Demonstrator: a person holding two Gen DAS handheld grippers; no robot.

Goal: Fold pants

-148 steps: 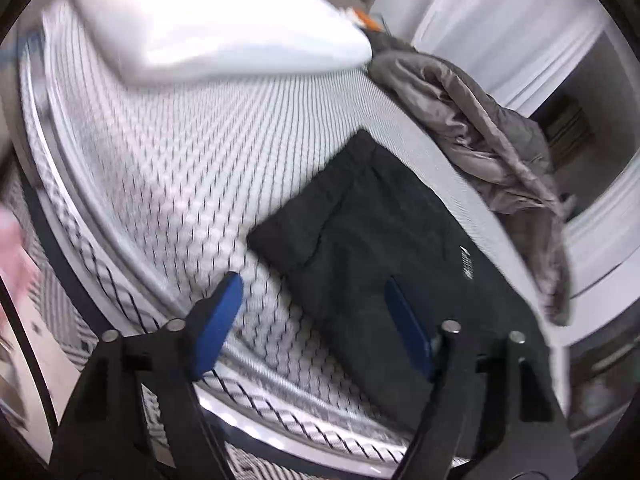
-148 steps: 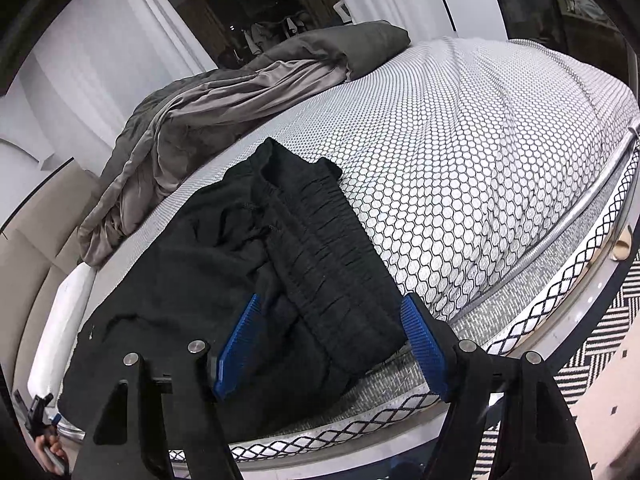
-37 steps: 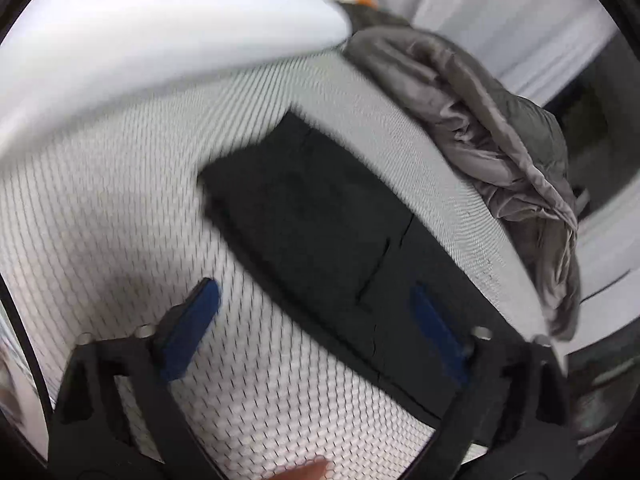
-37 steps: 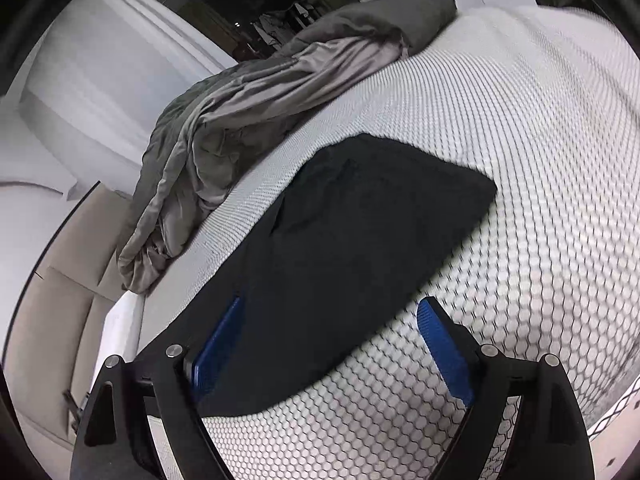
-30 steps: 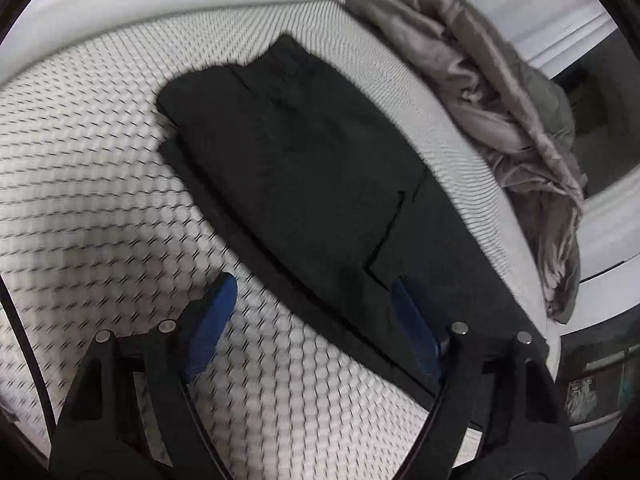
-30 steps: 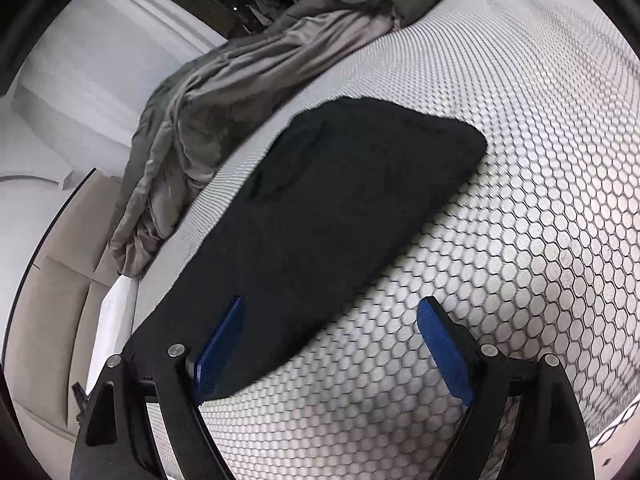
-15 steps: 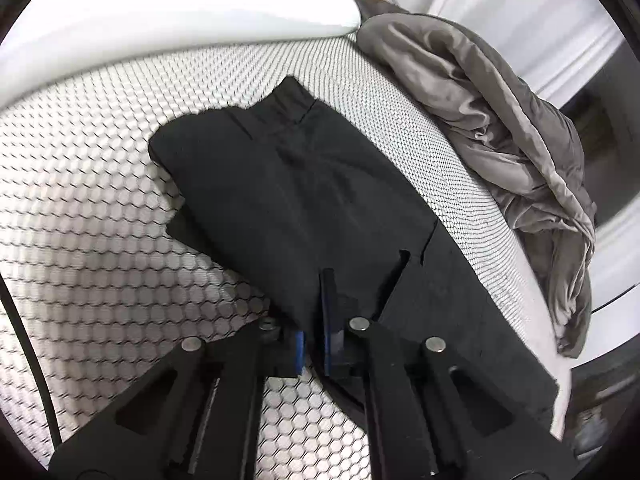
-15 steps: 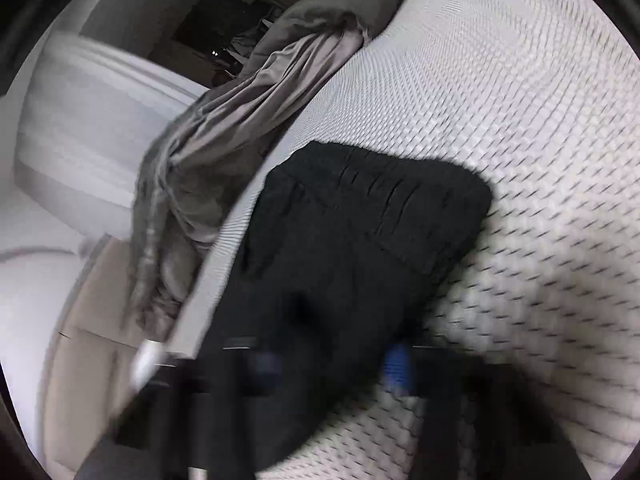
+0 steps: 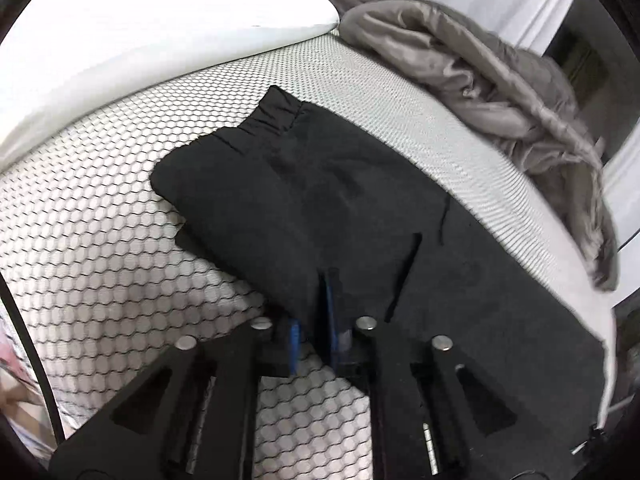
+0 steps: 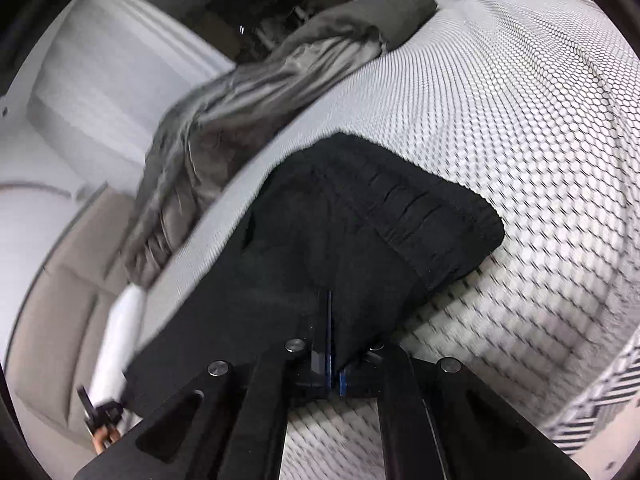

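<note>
You are working at a bed with a white, black-hexagon-patterned mattress cover [image 9: 100,240]. At far left a white pillow [image 9: 140,32] is lying. The black folded fabric pants [image 9: 320,200] are lying in the middle of the bed, elastic waistband toward the far side. Your left gripper [image 9: 316,312] is pinching the pants' near edge; its jaws have just been opening slightly, with cloth between its blue pads. Your right gripper [image 10: 330,340] is clamping the near edge below the waistband, jaws together on the fabric. A crumpled grey blanket [image 9: 500,80] is lying at far right.
</note>
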